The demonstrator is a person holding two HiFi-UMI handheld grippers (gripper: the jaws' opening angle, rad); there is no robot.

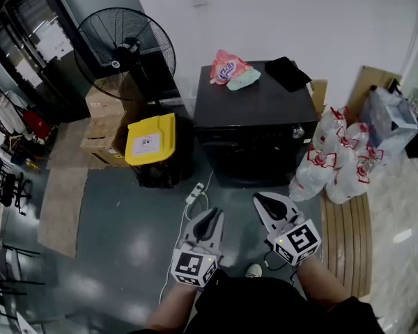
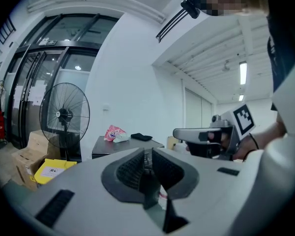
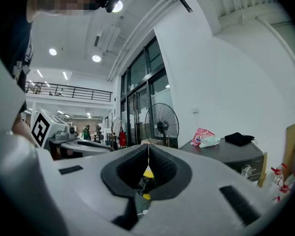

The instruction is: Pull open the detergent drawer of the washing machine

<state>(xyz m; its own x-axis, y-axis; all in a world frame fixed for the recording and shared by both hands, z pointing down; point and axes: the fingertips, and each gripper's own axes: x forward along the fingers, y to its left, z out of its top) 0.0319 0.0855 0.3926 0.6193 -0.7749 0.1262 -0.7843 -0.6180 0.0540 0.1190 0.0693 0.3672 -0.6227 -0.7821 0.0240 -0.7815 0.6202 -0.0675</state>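
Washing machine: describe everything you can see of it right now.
The black box-shaped washing machine stands against the white wall. A silver knob sits at the right end of its front panel. The front looks flush, with nothing pulled out. A pink bag and a black folded cloth lie on its flat top.

Both grey, the left gripper point(image 1: 214, 214) and right gripper point(image 1: 260, 200) bear 2 cubes point(image 1: 194, 266) patterned in black-and-white squares. Ahead of them the washing machine point(image 1: 254, 110) is black, its packet point(image 1: 226, 68) pink-and-white, its cloth point(image 1: 287, 73) black. Left of the left gripper, a lid point(image 1: 150, 139) is yellow.
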